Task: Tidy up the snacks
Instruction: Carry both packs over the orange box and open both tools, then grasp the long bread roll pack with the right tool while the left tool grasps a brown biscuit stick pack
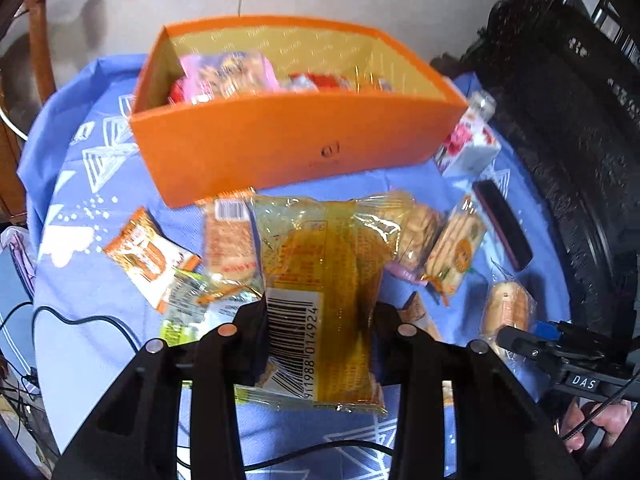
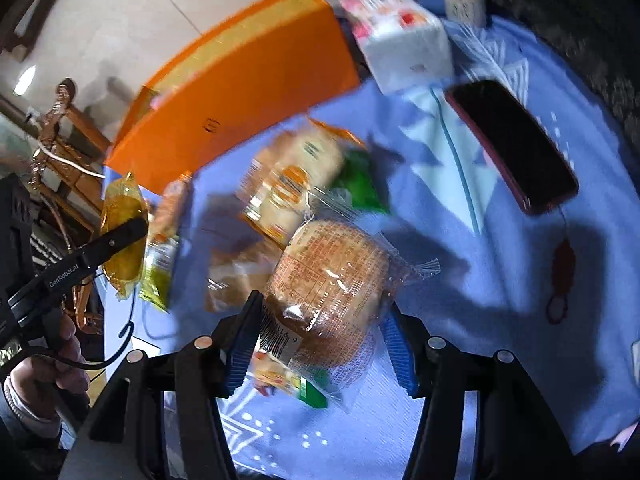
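Note:
My left gripper [image 1: 320, 312] is shut on a yellow clear-wrapped snack pack [image 1: 320, 280] with a barcode and holds it above the table, in front of the orange box [image 1: 296, 152]. The box holds several snacks [image 1: 232, 76]. The pack also shows in the right wrist view [image 2: 122, 236], held by the left gripper. My right gripper [image 2: 320, 344] has its blue pads on both sides of a round wrapped bun [image 2: 332, 280]; the jaws look closed against its wrapper. The orange box [image 2: 240, 92] lies up and left of it.
Several loose snack packs lie on the blue cloth [image 1: 80, 360]: an orange packet [image 1: 148, 256], biscuit packs [image 1: 456, 248], a wrapped pack [image 2: 292, 180]. A tissue pack [image 1: 468, 148] and a dark phone [image 2: 512, 144] lie at the right. A dark carved chair [image 1: 580, 160] borders the right.

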`<state>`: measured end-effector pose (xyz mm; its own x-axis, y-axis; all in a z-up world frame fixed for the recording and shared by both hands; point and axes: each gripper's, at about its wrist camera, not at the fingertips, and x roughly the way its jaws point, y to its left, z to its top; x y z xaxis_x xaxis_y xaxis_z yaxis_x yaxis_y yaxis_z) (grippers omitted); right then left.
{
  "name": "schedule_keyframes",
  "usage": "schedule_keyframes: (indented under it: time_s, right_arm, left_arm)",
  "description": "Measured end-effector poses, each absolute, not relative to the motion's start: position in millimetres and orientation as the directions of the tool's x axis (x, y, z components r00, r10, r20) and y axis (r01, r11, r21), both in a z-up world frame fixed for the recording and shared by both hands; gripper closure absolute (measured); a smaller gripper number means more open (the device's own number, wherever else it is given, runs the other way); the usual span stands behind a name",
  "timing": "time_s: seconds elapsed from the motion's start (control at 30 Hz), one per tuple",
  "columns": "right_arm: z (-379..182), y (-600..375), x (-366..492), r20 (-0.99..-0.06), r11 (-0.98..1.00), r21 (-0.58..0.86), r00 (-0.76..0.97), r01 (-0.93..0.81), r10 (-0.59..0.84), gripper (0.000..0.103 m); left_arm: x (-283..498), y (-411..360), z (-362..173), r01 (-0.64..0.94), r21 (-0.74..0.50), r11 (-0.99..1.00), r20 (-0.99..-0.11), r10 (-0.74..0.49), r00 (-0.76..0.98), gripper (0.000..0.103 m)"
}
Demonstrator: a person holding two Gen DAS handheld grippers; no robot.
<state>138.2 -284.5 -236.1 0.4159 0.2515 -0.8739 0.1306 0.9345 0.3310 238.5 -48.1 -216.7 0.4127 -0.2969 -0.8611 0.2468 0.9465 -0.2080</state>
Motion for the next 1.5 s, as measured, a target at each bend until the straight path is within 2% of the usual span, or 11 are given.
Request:
schedule_keyframes:
  time_s: [0.37, 0.67, 0.7, 0.73, 0.77, 0.8, 0.83, 0.9, 1.0, 1.2, 1.5]
  right_arm:
    - [-126.6, -245.7, 205.7, -0.723, 0.957, 0.261, 0.632, -0.122, 0.278, 0.045]
    - [-65.7, -224.2, 306.1, -0.631, 0.964, 0.184, 0.729, -0.193, 0.266, 0.043]
    - [-62.9, -221.3, 321.7, -0.625, 0.966, 0.165, 0.736, -0.198, 0.258, 0.042]
    - [-63.3, -219.4, 331.8, -0.628, 0.970, 0.143, 0.740, -0.194, 0.241, 0.030]
    - [-64.1, -217.4, 344.8, -0.641, 0.979, 0.108, 0.741, -0.173, 0.202, 0.013]
    - [-63.0, -216.3, 348.7, -0.646, 0.984, 0.093, 0.742, -0.155, 0.178, 0.008]
    - [-60.4, -217.3, 348.6, -0.641, 0.988, 0.084, 0.752, -0.131, 0.155, 0.004]
    - [-55.6, -217.9, 336.6, -0.614, 0.985, 0.104, 0.770, -0.139, 0.173, 0.004]
    - [-70.7, -220.7, 310.9, -0.639, 0.978, 0.125, 0.740, -0.167, 0.208, 0.004]
    - [-122.0, -231.1, 260.9, -0.725, 0.971, 0.181, 0.646, -0.155, 0.238, 0.004]
    - [-198.6, -251.0, 210.9, -0.831, 0.968, 0.245, 0.526, 0.051, 0.183, 0.004]
  left_arm:
    - [279.3, -42.9, -130.7, 0.246, -0.227, 0.942, -0.741, -0.331, 0.585, 0.066]
    - [361.6, -39.8, -85.3, 0.208, -0.157, 0.966, -0.686, -0.258, 0.681, 0.066]
    - [374.3, -39.0, -84.2, 0.180, -0.134, 0.975, -0.689, -0.222, 0.690, 0.061]
    - [382.2, -38.2, -84.4, 0.144, -0.104, 0.984, -0.694, -0.176, 0.698, 0.033]
    - [392.6, -36.3, -84.9, 0.071, -0.058, 0.996, -0.709, -0.091, 0.699, 0.017]
    - [396.5, -33.6, -84.0, 0.023, -0.043, 0.999, -0.712, -0.047, 0.701, 0.006]
    - [397.0, -29.8, -81.8, 0.001, -0.056, 0.998, -0.705, -0.040, 0.708, 0.006]
    - [389.7, -22.0, -79.0, 0.028, -0.108, 0.994, -0.691, -0.095, 0.717, 0.005]
    - [369.9, -14.3, -87.2, 0.033, -0.095, 0.995, -0.687, -0.090, 0.721, 0.005]
    - [323.5, -9.6, -134.6, 0.063, -0.065, 0.996, -0.747, -0.090, 0.659, 0.005]
    - [261.0, -19.7, -211.0, 0.071, -0.061, 0.996, -0.844, -0.089, 0.530, 0.005]
